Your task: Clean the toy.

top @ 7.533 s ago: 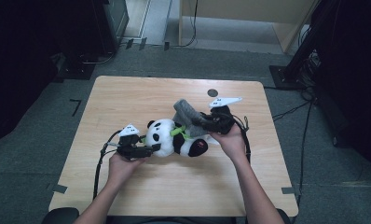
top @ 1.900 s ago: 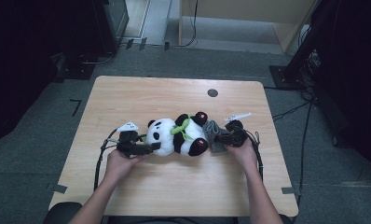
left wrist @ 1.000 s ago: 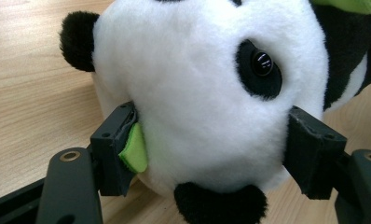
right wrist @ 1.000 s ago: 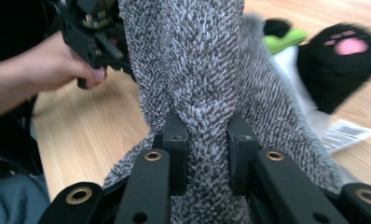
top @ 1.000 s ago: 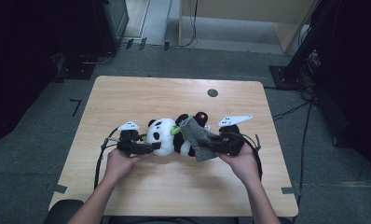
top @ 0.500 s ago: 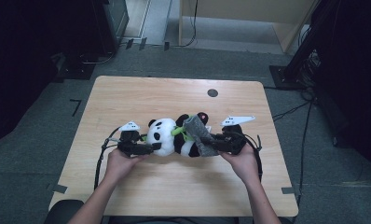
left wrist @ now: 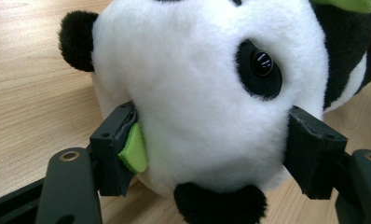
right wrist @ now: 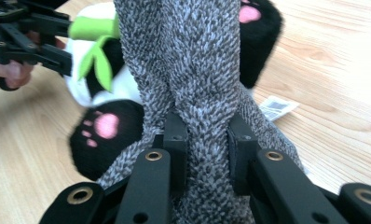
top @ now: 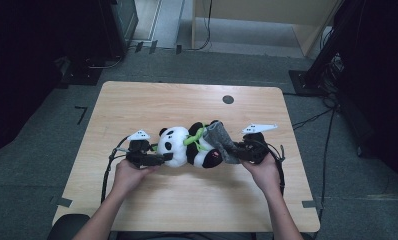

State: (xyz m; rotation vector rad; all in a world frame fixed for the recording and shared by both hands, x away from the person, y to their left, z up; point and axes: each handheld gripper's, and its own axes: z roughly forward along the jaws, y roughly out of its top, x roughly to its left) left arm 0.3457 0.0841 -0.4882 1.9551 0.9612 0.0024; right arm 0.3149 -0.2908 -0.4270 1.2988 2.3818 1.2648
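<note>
The panda plush [top: 187,147] lies on its side at the middle of the desk [top: 137,100], its head clamped between the half-open jaws of the left gripper [top: 154,159]. The right gripper [top: 237,152], jaws nearly closed, pinches a grey knitted sock [right wrist: 207,70] draped over the hind paws. Both items look soft and light, best held at bulky parts; both forearms reach in low and level.
</note>
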